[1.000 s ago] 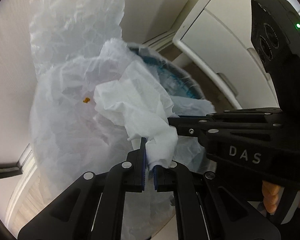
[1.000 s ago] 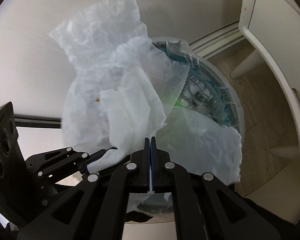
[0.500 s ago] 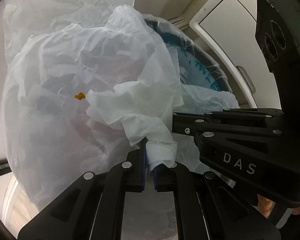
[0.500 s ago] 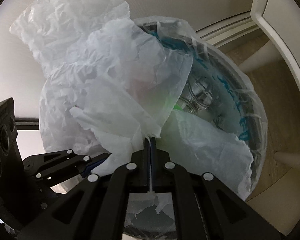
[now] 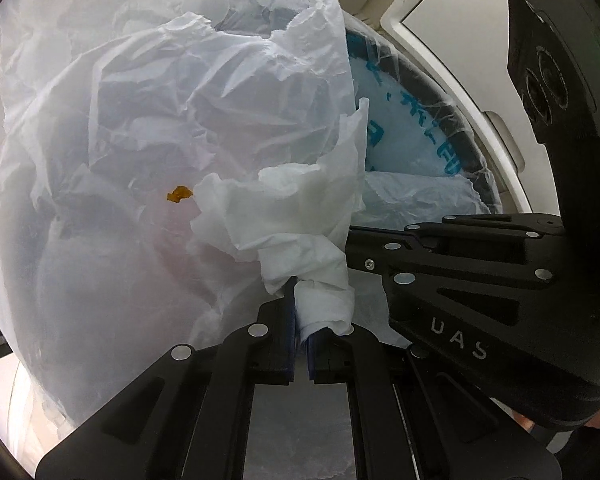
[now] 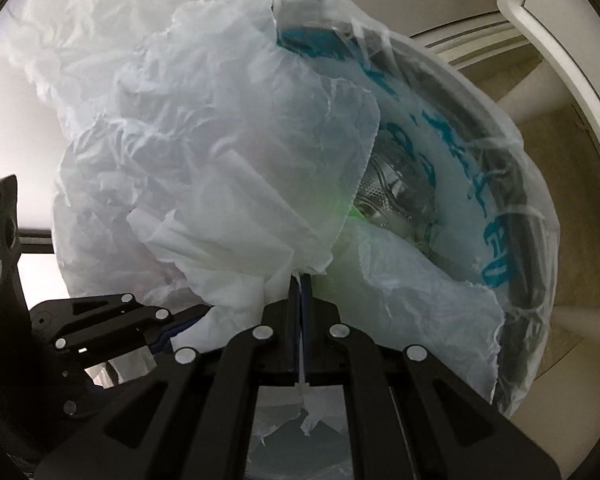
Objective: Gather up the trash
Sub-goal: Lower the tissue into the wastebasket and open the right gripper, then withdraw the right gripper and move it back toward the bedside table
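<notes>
A round bin (image 6: pixel 516 216) lined with a thin white bag printed in blue (image 6: pixel 472 184) sits right in front of both grippers. My left gripper (image 5: pixel 300 316) is shut on a crumpled white paper towel (image 5: pixel 296 216). My right gripper (image 6: pixel 300 292) is shut on the bag's loose edge (image 6: pixel 228 140), holding it up over the left half of the bin. A small orange crumb (image 5: pixel 179 194) sticks to the plastic. Silver and green rubbish (image 6: pixel 384 200) lies inside the bin. The right gripper's body (image 5: pixel 480 280) crosses the left wrist view.
A white cabinet (image 6: pixel 556 52) with a leg stands to the right of the bin, over a wood-look floor (image 6: pixel 568 184). A pale wall (image 6: pixel 20 128) is behind on the left. The left gripper's body (image 6: pixel 80 320) shows at the lower left.
Both grippers have moved closer to the bin, which now fills much more of each view. The paper towel and the lifted bag edge came along, still held.
</notes>
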The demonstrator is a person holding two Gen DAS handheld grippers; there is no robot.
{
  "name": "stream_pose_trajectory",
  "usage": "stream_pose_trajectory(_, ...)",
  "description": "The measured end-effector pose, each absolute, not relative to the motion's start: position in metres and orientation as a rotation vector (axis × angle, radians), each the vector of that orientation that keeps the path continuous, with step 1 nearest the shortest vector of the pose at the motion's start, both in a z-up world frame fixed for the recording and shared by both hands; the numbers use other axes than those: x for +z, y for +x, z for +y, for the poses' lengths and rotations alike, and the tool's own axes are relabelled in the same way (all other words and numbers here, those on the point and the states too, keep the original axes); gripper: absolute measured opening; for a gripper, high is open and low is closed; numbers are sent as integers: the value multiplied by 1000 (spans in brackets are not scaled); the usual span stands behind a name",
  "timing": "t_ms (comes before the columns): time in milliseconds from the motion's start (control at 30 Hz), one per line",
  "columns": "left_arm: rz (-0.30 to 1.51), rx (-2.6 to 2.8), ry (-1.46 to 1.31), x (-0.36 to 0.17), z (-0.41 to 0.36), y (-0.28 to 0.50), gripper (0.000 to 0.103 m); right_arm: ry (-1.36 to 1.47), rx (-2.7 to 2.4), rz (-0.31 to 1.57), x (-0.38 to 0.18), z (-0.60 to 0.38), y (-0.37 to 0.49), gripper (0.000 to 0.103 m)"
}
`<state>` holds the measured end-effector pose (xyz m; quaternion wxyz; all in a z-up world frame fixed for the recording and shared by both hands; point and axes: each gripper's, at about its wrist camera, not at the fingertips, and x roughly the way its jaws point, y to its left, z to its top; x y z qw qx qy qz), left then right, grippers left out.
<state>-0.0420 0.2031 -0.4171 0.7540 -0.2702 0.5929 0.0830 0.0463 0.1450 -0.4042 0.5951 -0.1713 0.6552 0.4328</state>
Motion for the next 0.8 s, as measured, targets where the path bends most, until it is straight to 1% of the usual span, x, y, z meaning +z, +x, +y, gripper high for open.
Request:
stream_pose_trajectory(167,1312,163,-531,-416,193,-37,5,-459,999,1531,-398,149,33,3)
stream_pose_trajectory(200,1314,160,-513,-413,191,-36,9,-467,999,1527,-397,148,30,3)
stream_pose_trajectory(267,1303,151,-479,-404,186,-36,22,-478,997,1519,-393,142,23,3)
stream_pose_trajectory(300,1297,152,-464,-400,185,-37,25,-482,996,1512,-390,140,21,3)
stream_pose_trajectory(367,1284,156,-433,-389,182,-39,36,-484,995,1498,-379,135,19,3)
stream_pose_trajectory(500,1266,177,-366,-369,178,-47,50,-490,990,1477,-361,126,15,4)
stream_pose_trajectory(533,1260,187,-358,-364,177,-49,58,-497,991,1467,-355,123,12,4)
stream_pose_trajectory(567,1256,195,-354,-360,177,-51,62,-503,993,1453,-350,120,9,12)
stream_pose_trajectory(600,1252,204,-350,-354,180,-53,63,-508,993,1441,-347,119,8,38)
stream_pose_trajectory(633,1247,217,-347,-349,182,-56,67,-505,996,1421,-339,116,7,55)
stream_pose_trajectory(667,1241,231,-345,-345,183,-60,70,-490,1003,1408,-334,113,5,77)
stream_pose_trajectory(700,1234,241,-342,-341,184,-62,74,-468,1015,1396,-327,111,5,80)
stream_pose_trajectory(800,1201,272,-337,-331,184,-71,83,-454,1014,1359,-310,105,2,80)
